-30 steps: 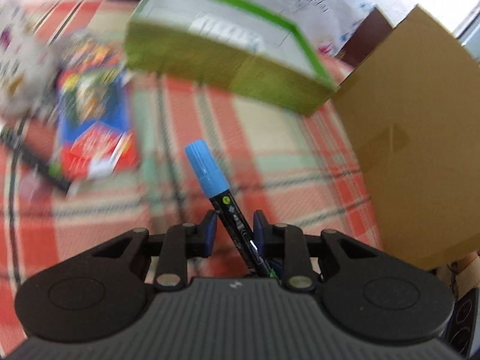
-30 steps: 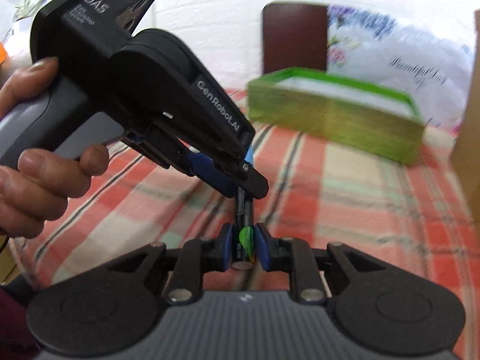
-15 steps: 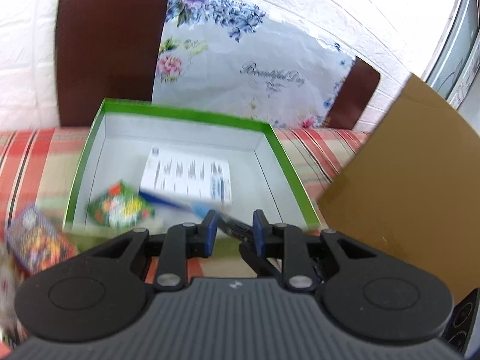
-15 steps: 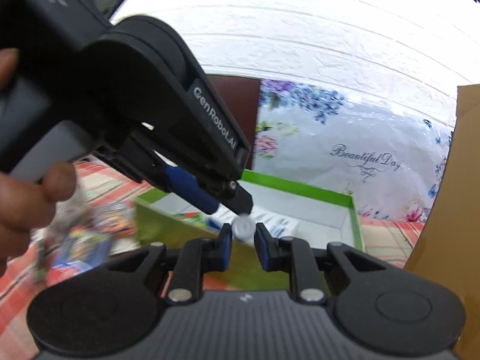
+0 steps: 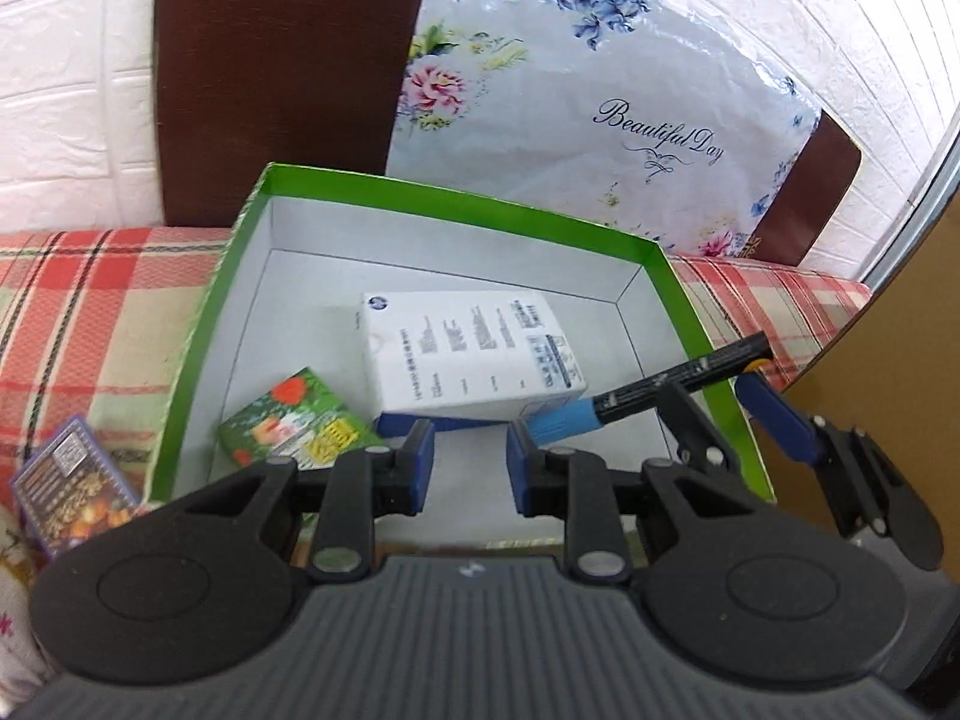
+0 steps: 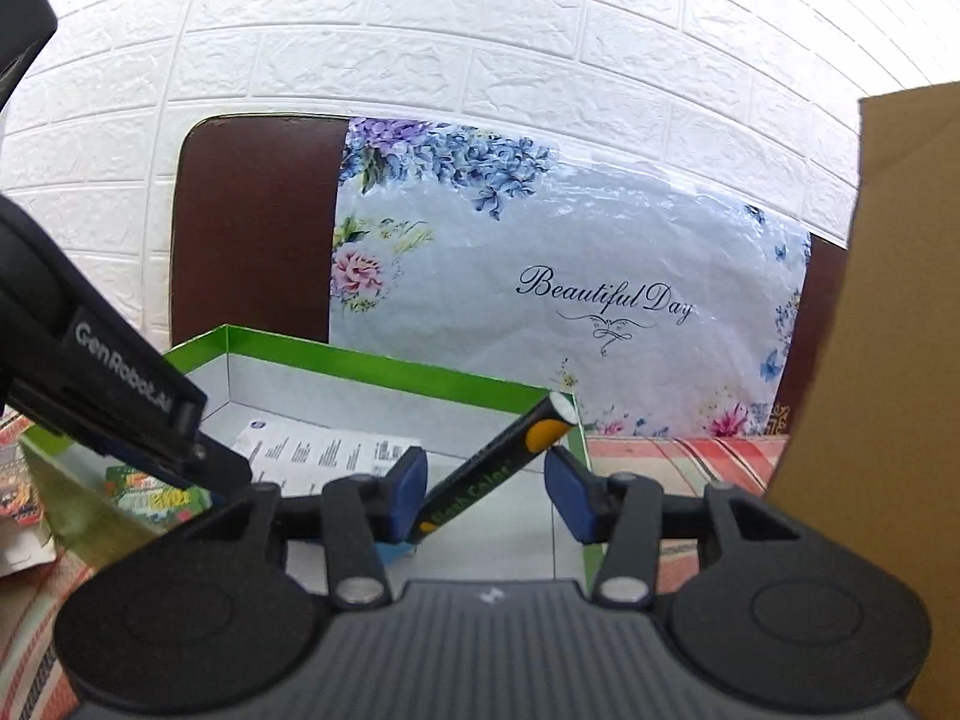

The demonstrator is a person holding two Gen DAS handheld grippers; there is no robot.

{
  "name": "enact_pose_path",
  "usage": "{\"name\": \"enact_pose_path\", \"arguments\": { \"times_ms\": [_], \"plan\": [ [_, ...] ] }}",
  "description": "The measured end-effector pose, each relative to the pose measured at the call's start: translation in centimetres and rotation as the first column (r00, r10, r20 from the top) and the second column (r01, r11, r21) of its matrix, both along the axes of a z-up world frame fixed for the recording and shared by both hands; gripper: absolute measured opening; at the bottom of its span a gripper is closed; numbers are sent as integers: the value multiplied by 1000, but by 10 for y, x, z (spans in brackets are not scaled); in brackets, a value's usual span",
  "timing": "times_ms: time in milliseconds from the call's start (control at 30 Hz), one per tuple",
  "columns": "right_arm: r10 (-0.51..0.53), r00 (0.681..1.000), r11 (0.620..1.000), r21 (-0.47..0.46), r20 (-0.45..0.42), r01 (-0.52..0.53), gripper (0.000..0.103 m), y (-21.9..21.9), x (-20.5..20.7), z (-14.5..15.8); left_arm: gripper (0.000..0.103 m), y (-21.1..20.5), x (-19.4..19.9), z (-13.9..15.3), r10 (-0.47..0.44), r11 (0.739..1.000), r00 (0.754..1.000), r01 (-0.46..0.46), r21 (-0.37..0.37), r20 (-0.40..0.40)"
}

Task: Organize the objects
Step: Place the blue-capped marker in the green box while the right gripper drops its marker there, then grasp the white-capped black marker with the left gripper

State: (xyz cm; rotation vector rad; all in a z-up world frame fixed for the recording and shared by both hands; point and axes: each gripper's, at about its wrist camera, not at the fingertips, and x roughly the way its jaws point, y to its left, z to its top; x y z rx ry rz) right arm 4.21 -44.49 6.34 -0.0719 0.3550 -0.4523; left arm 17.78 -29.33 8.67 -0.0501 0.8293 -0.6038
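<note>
A black marker (image 5: 678, 381) with a blue cap (image 5: 561, 423) lies tilted across the right wall of the green-rimmed box (image 5: 456, 207), cap end down inside. In the box rest a white printed carton (image 5: 474, 354) and, left of it, a green card pack (image 5: 297, 423).

Background stuff: white faux-brick wall (image 6: 540, 48) behind everything, a dark brown chair back (image 5: 282, 60) against it, and a floral bag (image 6: 570, 276) reading "Beautiful Day" draped over that. Red plaid cloth (image 5: 90, 312) covers the tabletop, and a plain cardboard panel (image 6: 888, 312) stands at its right edge.
</note>
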Motion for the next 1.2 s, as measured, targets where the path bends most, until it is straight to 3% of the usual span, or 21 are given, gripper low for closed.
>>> {"name": "enact_pose_path", "arguments": {
  "times_ms": [200,333,433,567,667,800,900,967,1200],
  "plan": [
    [55,998,998,-20,4,-55,45,51,-16,-6,29,11,-17,6,0,1000,1000,0,5,29],
    [67,998,997,-32,-14,-67,46,57,-23,-9,30,14,-33,11,-18,1000,998,17,19,56],
    [16,1000,999,-30,-2,-16,46,44,-22,-8,35,17,-46,13,-34,999,996,31,33,88],
    [-78,996,995,61,39,76,46,8,-20,1,37,20,-58,11,-50,998,993,46,44,110],
    [-94,995,988,122,27,90,46,-14,-7,-1,37,20,-59,7,-57,997,994,53,47,97],
    [-28,999,987,158,-15,30,46,-13,14,-6,37,22,-55,2,-47,998,996,43,47,79],
    [57,998,997,53,-37,-55,45,16,26,-9,37,25,-51,-1,-32,999,997,29,46,70],
    [89,995,995,42,-53,-87,45,26,33,-11,37,29,-48,-1,-21,999,998,18,45,64],
    [79,997,992,102,8,-79,47,35,6,-5,37,44,-56,1,2,998,996,-8,68,87]
  ]
}}
